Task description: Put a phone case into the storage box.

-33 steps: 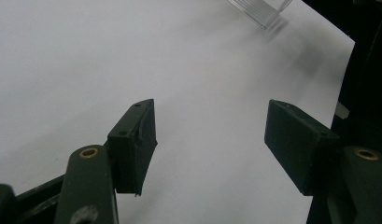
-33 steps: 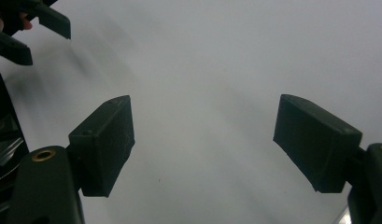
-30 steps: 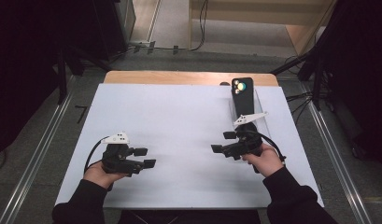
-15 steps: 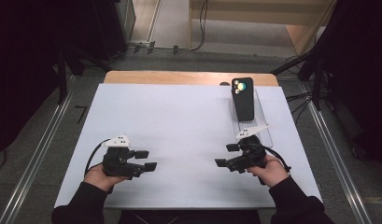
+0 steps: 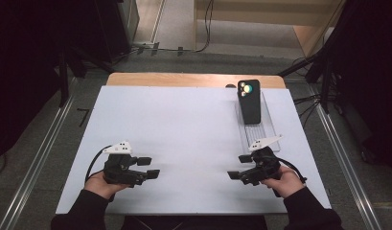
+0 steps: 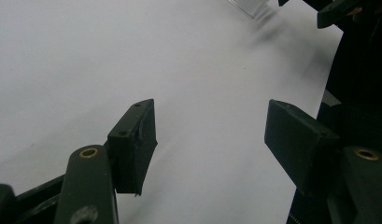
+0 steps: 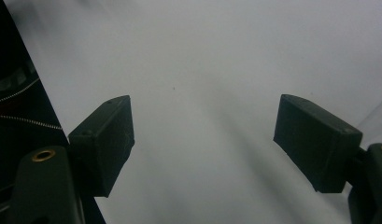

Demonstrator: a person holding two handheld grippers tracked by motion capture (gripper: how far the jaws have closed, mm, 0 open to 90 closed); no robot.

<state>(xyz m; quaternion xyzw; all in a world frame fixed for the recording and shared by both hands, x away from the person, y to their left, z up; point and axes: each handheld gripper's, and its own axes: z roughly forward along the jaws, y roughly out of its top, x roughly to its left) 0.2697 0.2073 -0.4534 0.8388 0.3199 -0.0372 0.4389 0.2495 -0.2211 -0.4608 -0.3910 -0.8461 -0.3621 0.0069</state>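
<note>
1. Right now I have both grippers low over the near edge of the worktop (image 5: 184, 120), and neither holds anything.
2. My left gripper (image 5: 153, 166) sits near the near-left corner. In the left gripper view its fingers (image 6: 135, 140) stand well apart with bare white surface between them.
3. My right gripper (image 5: 237, 167) sits toward the near-right corner. In the right gripper view its fingers (image 7: 104, 140) are also spread wide, with nothing between them.
4. The thing nearest my hands is the dark phone (image 5: 249, 101), camera side up, resting on a clear stand (image 5: 260, 132) by the far-right corner, close to the right edge. The stand runs back toward my right gripper, which sits just beside its near end; the phone itself is well apart from both grippers.
5. I judge this as a resting or ready pose: the phone looks set in place and no grasp is under way.
6. If the phone is to be handled next, the right gripper must rise, travel toward the far-right corner, and line its fingers across the phone's narrow sides without knocking the stand.
</note>
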